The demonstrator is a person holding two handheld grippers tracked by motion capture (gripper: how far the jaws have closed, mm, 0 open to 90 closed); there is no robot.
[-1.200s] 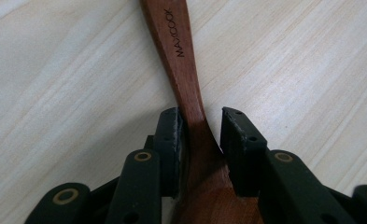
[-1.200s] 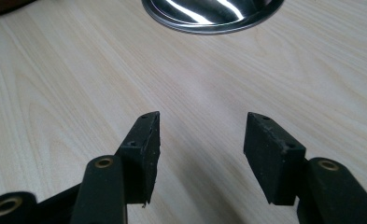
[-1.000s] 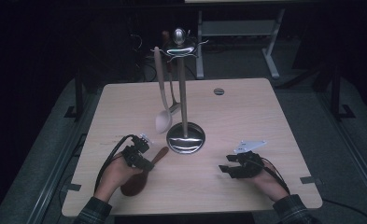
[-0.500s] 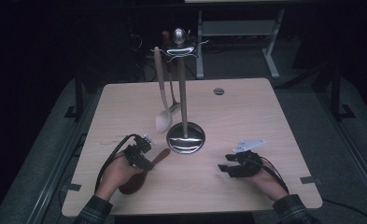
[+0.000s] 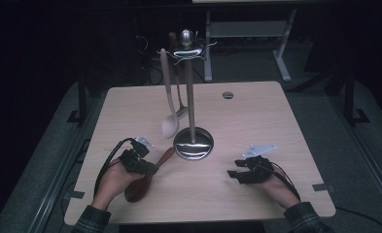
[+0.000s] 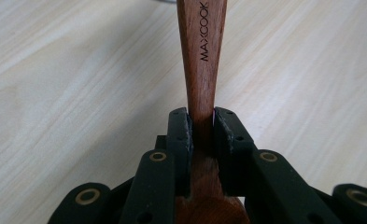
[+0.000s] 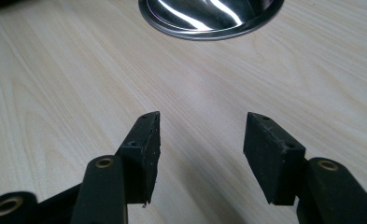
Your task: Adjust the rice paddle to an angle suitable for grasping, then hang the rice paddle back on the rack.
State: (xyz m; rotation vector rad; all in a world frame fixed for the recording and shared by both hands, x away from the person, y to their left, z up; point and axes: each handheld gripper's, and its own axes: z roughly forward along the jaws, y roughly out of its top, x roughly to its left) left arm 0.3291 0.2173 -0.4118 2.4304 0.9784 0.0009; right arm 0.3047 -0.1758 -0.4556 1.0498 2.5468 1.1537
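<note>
Gripping the dark brown wooden spoon at its narrow handle neck, left gripper clenched on it, bowl low over the pale wooden table beside the chrome utensil stand. Keeping the squeeze firm, lifting slowly toward the stand's hooks. Right gripper resting open, empty.

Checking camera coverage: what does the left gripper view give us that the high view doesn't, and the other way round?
Left gripper view: the MAXCOOK lettering on the wooden spoon and the left claw pads pressed against its handle. High view: the metal stand with a pale spoon hanging from it, the right claw open over the table, and both hands. Both: the dark wooden spoon, the left claw, the tabletop.
</note>
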